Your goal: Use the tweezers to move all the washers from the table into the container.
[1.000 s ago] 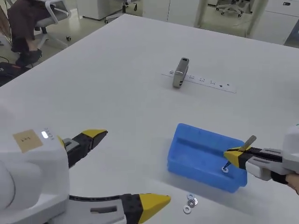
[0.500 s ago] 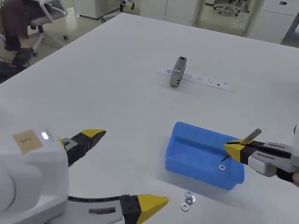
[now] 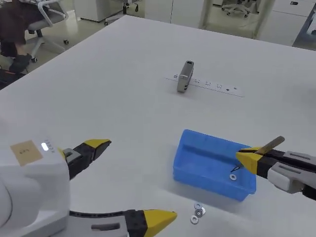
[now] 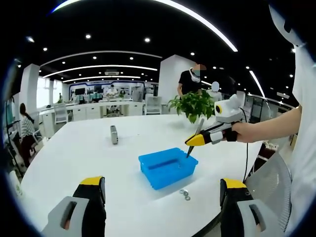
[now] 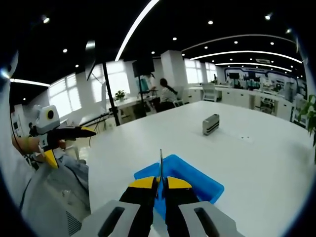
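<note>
Jaws of the right gripper (image 3: 245, 159) pinch the tweezers (image 3: 269, 145), tips over the blue container (image 3: 197, 148) by a washer (image 3: 233, 176); three washers (image 3: 198, 212) lie on the worktop (image 3: 123, 89) just beside it; left gripper (image 3: 142, 178) jaws spread wide, holding nothing.

A small grey box-shaped device (image 3: 184, 76) stands on edge toward the far side of the white surface (image 3: 113, 94), at the left end of a flat socket strip (image 3: 213, 85). An office chair (image 3: 49, 17) stands on the floor beyond the far left corner. In the left gripper view, a leafy potted plant (image 4: 193, 104) stands past the surface's edge.
</note>
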